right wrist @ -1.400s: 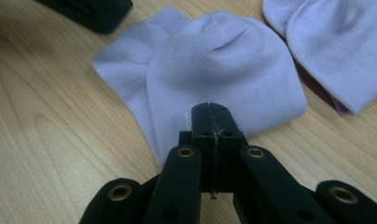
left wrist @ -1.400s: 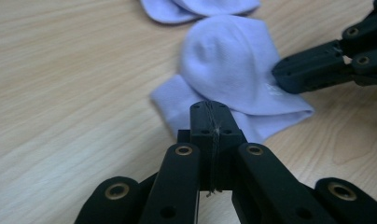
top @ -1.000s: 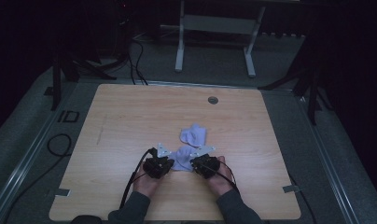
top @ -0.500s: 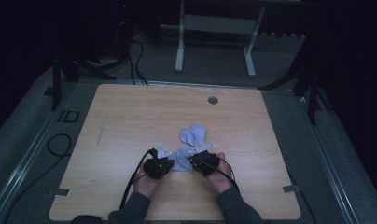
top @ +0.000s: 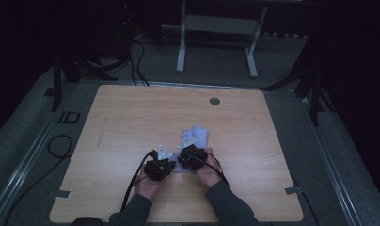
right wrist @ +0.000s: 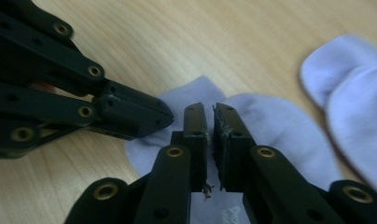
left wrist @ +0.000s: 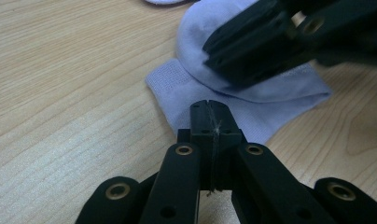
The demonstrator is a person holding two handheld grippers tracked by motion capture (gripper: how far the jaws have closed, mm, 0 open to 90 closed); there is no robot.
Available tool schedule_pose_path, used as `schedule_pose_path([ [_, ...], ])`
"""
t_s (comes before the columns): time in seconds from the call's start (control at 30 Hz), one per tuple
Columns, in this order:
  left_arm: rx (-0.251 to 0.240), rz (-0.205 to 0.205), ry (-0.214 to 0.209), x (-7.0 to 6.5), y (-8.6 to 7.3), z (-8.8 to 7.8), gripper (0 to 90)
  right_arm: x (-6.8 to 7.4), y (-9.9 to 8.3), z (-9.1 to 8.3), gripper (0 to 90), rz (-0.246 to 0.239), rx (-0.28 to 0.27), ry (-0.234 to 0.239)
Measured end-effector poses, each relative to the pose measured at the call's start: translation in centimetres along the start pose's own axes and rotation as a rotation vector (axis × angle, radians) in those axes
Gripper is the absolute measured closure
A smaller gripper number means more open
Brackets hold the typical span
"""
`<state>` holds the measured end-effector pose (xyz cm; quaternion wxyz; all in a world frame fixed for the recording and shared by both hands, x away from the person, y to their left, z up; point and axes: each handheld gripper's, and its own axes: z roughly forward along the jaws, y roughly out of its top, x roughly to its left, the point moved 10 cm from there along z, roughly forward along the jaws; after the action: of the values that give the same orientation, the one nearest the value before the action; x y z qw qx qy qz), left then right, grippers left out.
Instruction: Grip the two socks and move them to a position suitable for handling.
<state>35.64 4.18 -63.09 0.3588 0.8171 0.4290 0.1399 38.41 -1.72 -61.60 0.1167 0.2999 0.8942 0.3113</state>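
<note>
A pale lilac sock (left wrist: 252, 93) lies flat on the wooden table (top: 131, 122), near the front middle. My left gripper (left wrist: 210, 109) is shut, its tips at the sock's near edge, and no fabric shows between them. In the high view this left gripper (top: 168, 159) sits close beside my right gripper (top: 181, 155). The right gripper (right wrist: 210, 114) hovers over the same sock (right wrist: 270, 126); its jaws have just been opening and stand a narrow gap apart with nothing between them. A second lilac sock (right wrist: 350, 88) lies just beyond.
A round grommet hole (top: 214, 100) sits near the table's far edge. Behind the table stands a metal frame (top: 216, 28). Cables (top: 56, 146) run along the floor at the left. Both forearms come in from the table's front edge.
The right gripper has slid left and slightly away from the person, ending close beside the left gripper. The left gripper has stayed put.
</note>
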Motion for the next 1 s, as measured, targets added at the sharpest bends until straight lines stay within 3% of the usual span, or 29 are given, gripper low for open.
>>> schedule_pose_path([
  [0.2, 0.001, 0.0, -0.002, 0.0, -0.1, 0.0, 89.9, -0.1, -0.7, 0.7, 75.7, 0.042, 0.029, 0.034],
  [0.3, 0.0, -0.003, -0.002, 0.0, -0.1, 0.0, 89.9, -0.1, -0.7, 0.8, 74.3, 0.028, 0.031, 0.031],
  [0.43, -0.001, -0.003, 0.0, 0.0, -0.1, 0.0, 89.9, 0.0, -0.8, 0.8, 81.1, -0.008, 0.034, -0.013],
  [0.6, 0.0, -0.005, -0.001, 0.0, -0.1, 0.0, 89.9, -0.4, -0.8, 0.6, 88.0, 0.011, 0.024, -0.023],
  [0.83, -0.001, -0.009, 0.002, 0.0, -0.1, 0.0, 89.9, -1.0, -1.1, -2.2, 88.0, 0.077, -0.062, -0.013],
  [1.0, -0.003, -0.012, 0.002, 0.0, 0.0, 0.0, 89.9, -1.8, -2.8, -4.3, 87.7, 0.103, -0.089, -0.027],
])
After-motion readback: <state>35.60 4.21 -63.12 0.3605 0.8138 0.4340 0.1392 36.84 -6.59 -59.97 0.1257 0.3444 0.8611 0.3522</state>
